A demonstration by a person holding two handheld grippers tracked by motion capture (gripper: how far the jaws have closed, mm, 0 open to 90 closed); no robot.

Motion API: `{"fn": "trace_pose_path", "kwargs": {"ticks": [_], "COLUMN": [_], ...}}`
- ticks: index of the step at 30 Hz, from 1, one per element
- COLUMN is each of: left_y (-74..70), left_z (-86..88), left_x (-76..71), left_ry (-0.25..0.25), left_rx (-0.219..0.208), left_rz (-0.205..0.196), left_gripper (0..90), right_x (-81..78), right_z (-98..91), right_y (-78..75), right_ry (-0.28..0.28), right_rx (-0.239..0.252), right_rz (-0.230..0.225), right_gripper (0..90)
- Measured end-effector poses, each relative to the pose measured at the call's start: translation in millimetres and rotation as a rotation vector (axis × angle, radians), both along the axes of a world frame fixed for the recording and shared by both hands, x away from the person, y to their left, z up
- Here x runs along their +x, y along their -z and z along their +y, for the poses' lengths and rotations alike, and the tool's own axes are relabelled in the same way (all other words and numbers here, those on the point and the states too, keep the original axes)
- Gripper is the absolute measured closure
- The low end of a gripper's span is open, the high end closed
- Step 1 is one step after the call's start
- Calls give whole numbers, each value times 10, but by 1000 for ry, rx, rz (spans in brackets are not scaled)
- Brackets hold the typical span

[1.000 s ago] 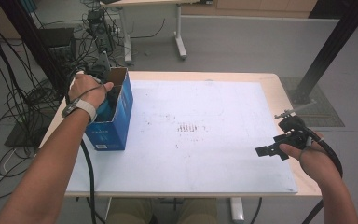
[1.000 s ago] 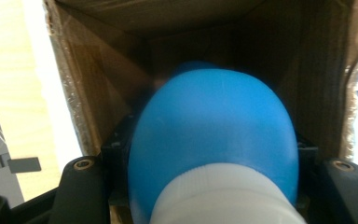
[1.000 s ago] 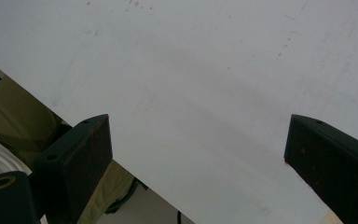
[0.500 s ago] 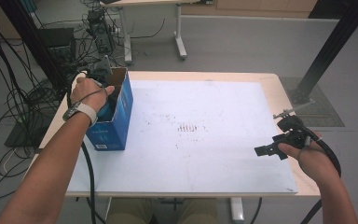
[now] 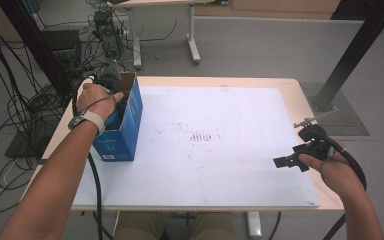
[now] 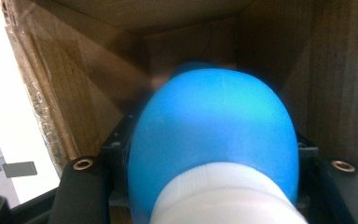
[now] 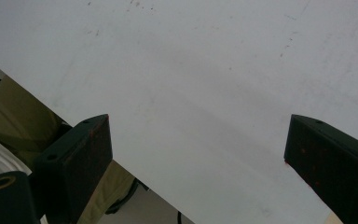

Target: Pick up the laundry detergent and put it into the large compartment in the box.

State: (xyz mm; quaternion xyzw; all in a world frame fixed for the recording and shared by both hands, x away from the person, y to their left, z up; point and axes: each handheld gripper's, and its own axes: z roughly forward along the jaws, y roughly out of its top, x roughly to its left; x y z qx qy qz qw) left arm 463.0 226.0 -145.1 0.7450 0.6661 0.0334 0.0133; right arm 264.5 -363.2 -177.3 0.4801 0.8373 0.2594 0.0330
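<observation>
Bottle position: blue plastic bottle with white ribbed cap sits inside the open-topped blue cardboard box, which stands at the left end of the white tabletop. Left gripper is lowered into the box mouth, the person's left hand wrapped over it. In the left gripper view the fingers clamp the bottle on both sides, just above the cap. Long axis of the bottle runs along the gripper's own line of sight: cap end toward the camera, rounded blue base pointing away toward the brown inner wall at the far end of the box. From the high view the bottle itself is hidden by the hand and box wall.

Right gripper is held by the right hand over the right edge of the tabletop, well apart from the box. Its fingers stand wide apart with nothing between them, bare white surface beneath.
</observation>
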Motion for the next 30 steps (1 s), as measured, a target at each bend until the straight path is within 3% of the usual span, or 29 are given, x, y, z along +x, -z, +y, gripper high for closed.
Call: {"fn": "trace_pose_path", "kwargs": {"ticks": [30], "left_y": [-3], "left_z": [26], "left_x": [4], "left_ry": [-6], "left_rx": [-6], "left_rz": [9], "left_gripper": [380], "right_x": [-3], "right_z": [5], "right_y": [-12], "right_ry": [-1], "right_rx": [-1], "right_rz": [-2], "right_gripper": [75]}}
